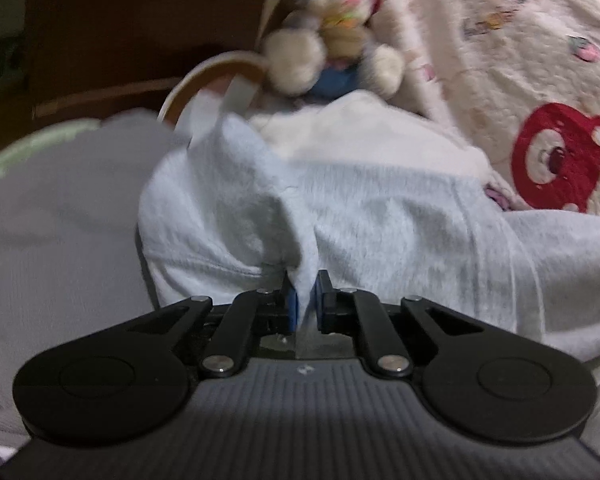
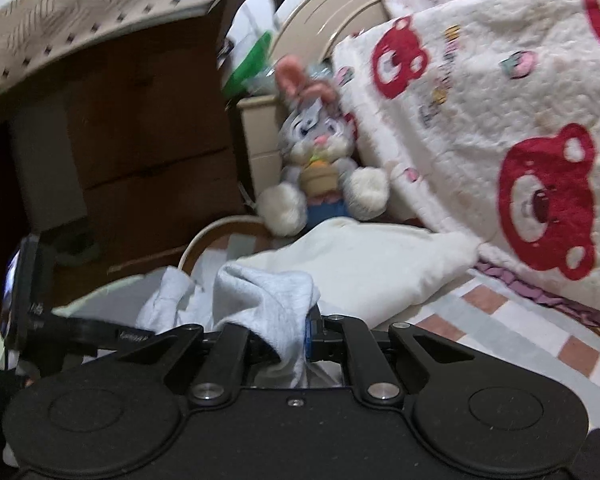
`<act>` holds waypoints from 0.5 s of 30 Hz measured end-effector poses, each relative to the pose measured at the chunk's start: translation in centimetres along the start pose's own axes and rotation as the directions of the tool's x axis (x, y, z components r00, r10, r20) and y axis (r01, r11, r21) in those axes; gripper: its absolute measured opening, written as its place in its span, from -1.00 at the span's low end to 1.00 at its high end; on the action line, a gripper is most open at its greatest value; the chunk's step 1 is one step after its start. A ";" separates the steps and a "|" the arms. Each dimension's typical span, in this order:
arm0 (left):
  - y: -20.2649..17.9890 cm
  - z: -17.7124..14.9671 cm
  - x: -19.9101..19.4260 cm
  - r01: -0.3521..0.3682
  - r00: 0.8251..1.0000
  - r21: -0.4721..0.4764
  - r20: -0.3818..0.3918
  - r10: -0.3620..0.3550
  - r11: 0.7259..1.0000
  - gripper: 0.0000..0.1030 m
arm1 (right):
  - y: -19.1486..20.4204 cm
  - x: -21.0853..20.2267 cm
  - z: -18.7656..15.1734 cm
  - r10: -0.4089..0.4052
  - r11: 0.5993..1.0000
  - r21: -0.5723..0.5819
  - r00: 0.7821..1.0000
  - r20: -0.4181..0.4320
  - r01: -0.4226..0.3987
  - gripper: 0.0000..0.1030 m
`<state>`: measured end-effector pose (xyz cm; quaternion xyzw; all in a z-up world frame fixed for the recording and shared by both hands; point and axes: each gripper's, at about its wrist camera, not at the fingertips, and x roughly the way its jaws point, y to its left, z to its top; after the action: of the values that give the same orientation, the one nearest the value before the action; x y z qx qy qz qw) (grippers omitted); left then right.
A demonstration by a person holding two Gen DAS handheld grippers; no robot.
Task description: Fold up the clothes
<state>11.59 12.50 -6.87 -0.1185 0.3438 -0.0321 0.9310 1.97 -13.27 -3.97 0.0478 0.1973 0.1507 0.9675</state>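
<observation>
A light grey fleece garment [image 1: 360,216] lies bunched over the bed in the left wrist view. My left gripper [image 1: 307,300] is shut on a pinched ridge of its cloth, which runs up between the blue pads. In the right wrist view the same grey garment [image 2: 268,300] is lifted in a crumpled fold, and my right gripper [image 2: 296,340] is shut on it; the cloth drapes over the left finger and hides it. The other gripper's body [image 2: 28,288] shows at the far left of that view.
A plush rabbit [image 2: 320,168] sits against the headboard [image 2: 332,12]. A cream blanket with red bear faces [image 2: 500,120] is heaped at the right, with a white pillow [image 2: 380,264] below it. A brown wooden dresser [image 2: 140,140] stands at the left. The checked bedsheet [image 2: 520,332] shows at right.
</observation>
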 end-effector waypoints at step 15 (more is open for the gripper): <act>-17.1 2.4 -1.8 0.262 0.962 0.299 -0.003 -0.273 0.918 -0.87 | -6.8 -11.6 0.6 -0.208 0.976 0.091 0.971 0.116 0.198 -0.83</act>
<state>12.17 -3.34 0.21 -0.0239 0.2978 -0.2078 0.9314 -6.09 -23.30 -0.22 0.0748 0.1462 0.0396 0.9856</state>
